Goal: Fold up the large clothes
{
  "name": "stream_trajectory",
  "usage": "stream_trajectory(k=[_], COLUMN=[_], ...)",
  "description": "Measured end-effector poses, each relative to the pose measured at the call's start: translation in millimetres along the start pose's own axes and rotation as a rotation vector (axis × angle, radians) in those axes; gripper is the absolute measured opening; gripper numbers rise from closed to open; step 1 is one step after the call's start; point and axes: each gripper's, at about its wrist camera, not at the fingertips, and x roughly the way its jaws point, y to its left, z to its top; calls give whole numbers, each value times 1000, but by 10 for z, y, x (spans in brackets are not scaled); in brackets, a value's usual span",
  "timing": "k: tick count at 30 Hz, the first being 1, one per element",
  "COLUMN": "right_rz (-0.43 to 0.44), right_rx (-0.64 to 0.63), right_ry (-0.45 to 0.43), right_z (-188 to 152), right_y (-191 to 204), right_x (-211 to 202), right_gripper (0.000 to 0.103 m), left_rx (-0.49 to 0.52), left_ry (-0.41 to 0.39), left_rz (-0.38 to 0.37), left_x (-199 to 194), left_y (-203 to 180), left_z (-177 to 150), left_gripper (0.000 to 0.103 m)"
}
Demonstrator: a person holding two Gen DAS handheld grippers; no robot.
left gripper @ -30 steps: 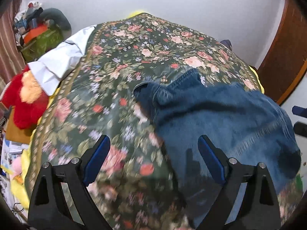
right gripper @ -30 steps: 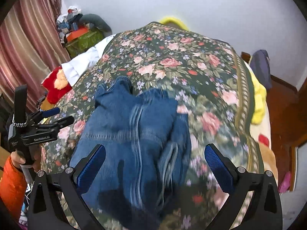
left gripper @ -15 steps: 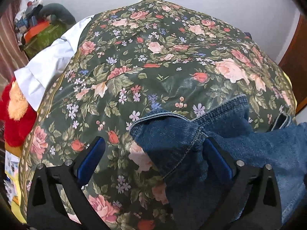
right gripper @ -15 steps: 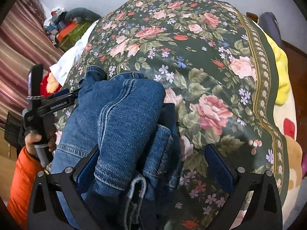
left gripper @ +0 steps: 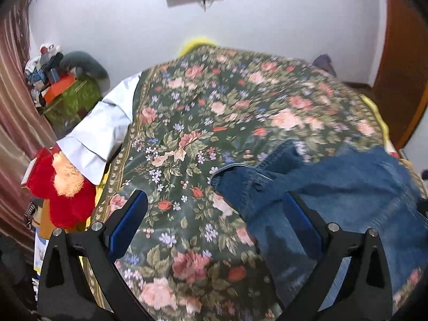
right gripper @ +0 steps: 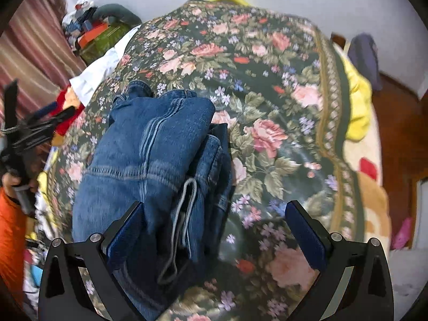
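Folded blue jeans (left gripper: 334, 195) lie on the floral bedspread (left gripper: 214, 123), at the right in the left wrist view and left of centre in the right wrist view (right gripper: 152, 160). My left gripper (left gripper: 214, 222) is open and empty above the bedspread, its right finger over the jeans' edge. My right gripper (right gripper: 214, 230) is open and empty, its left finger over the jeans' near end. The left gripper also shows at the far left of the right wrist view (right gripper: 34, 131).
A white cloth (left gripper: 104, 128) and a red plush toy (left gripper: 64, 187) lie at the bed's left edge. A green bag with clutter (left gripper: 72, 99) stands in the far left corner. A yellow blanket (right gripper: 355, 107) hangs off the right side. A wooden door (left gripper: 401, 61) is at the right.
Both grippers have pulled back and up from the jeans; half a second ago they were close over the denim. The jeans stay folded on the bed.
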Motion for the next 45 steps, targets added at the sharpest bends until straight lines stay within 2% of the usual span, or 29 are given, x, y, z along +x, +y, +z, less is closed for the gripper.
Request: stream_trajectory(k=[3,6,11,15,18,20,23,25,29,31,35,38,41,44,45], right_rz=[-40,-37,39,161,227,241,281,318,326,320,313,317,301,295,295], right_rx=[-44,-60,-18,114,196,207,188,191,198,188,173,204,205,209,205], right_ry=[-46,-93,-119,-14,69,108,156,185,246,259,245,215,187,177,176], right_z=[-78,-151,-192,-169,-127,-85,-39,-9,69,95,136,147,128,121,107], right_y=[125,229,303,162,38,2,18,23,72,119,184,175,191,193,173], right_x=[-203,-361,-380,-8,304,485,708,817,983,1020,1095,1129,1106,1068,1024], right_gripper=[103,103,103,103,103,103,103,103,103,103,103,103,103,96,90], left_rx=[-33,-62,-107,-245,-393,-466,-499,-492,-527,-556,-594,-596,-564,-512,-492], left_ry=[-30,-32,-13,111,222,268,308,318,327,340,372,381,376,359,352], left_rz=[-18,-67,-169,-308,-420,-494,-572,-586,-599,-636,-701,-715,-701,-678,-670], left_x=[-269,-401,-395,-57,268,447,660,748,911,996,1160,1202,1148,1037,999], left_y=[6,-19,-120,-108,-57,-42,-103,-134,-152,-173,-256,-282,-344,-384,-405], left_z=[-165,-365,-651,-837,-929,-949,-933,-918,-930,-945,-937,-895,-805,-742,-712], left_gripper=[103,103,103,103,103,103,103,103,103,103,103,102,92,82,80])
